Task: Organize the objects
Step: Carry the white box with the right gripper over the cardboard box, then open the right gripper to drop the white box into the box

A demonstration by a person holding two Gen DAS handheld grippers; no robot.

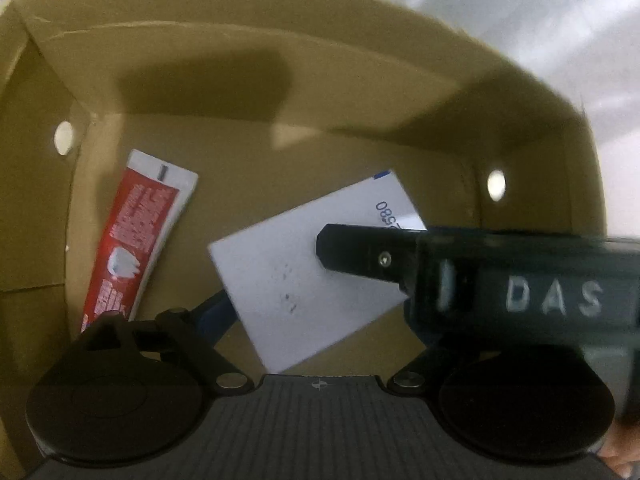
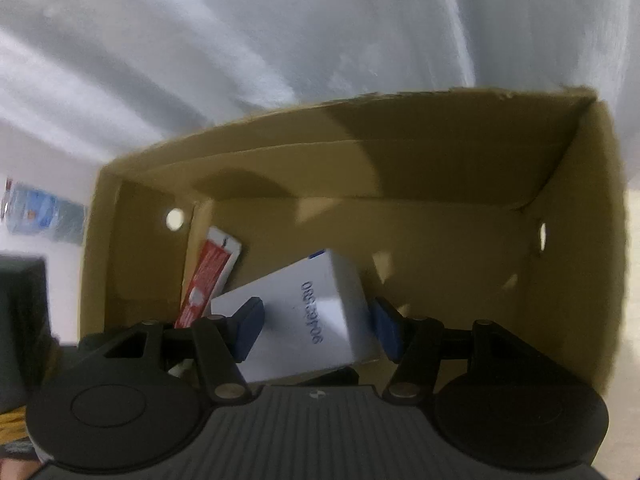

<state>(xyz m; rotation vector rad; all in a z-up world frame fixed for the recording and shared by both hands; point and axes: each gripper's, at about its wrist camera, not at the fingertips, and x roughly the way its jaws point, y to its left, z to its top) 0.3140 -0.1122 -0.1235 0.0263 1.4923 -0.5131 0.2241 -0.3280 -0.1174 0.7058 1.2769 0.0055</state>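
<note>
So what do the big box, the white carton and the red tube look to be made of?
Big box: brown corrugated cardboard, matte; ragged torn top edge, folded flaps, punched round holes.
White carton: thin paperboard, smooth with a slight sheen; crisp folded edges, printed digits.
Red tube: probably soft plastic or laminate, glossy print; its flat crimped white end suggests this, though blur leaves it open.

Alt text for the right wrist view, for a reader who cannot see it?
The right gripper straddles a white box inside an open cardboard box, its blue pads at either side. A red toothpaste tube lies left of it.
</note>
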